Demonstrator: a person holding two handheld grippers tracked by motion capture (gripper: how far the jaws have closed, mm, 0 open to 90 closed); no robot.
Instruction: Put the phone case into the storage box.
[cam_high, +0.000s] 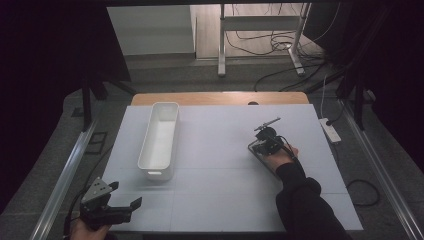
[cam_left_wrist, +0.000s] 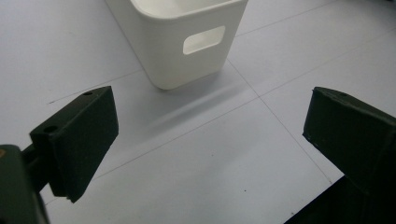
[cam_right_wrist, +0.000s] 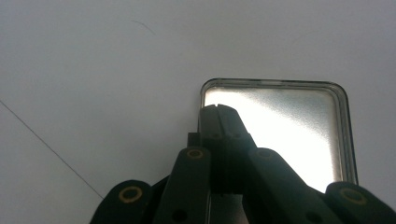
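Observation:
A flat, shiny rectangular metal tin (cam_right_wrist: 289, 135) lies on the white table, right of centre, and appears again as the tin (cam_high: 253, 148) in the high view. My right gripper (cam_right_wrist: 217, 108) is shut, its tips over the tin's left part near the rim; I cannot tell whether they pinch it. A hand in a dark sleeve holds the right gripper (cam_high: 265, 143). My left gripper (cam_high: 126, 193) is at the near left corner, open and holding nothing. The left gripper (cam_left_wrist: 210, 135) faces the near end of the white bin (cam_left_wrist: 187, 42).
A long white bin (cam_high: 161, 138) with a handle slot stands left of centre, running front to back. The white table sheet (cam_high: 220, 190) ends at a wooden strip (cam_high: 215, 98) at the far edge. A power strip (cam_high: 330, 129) lies off the right side.

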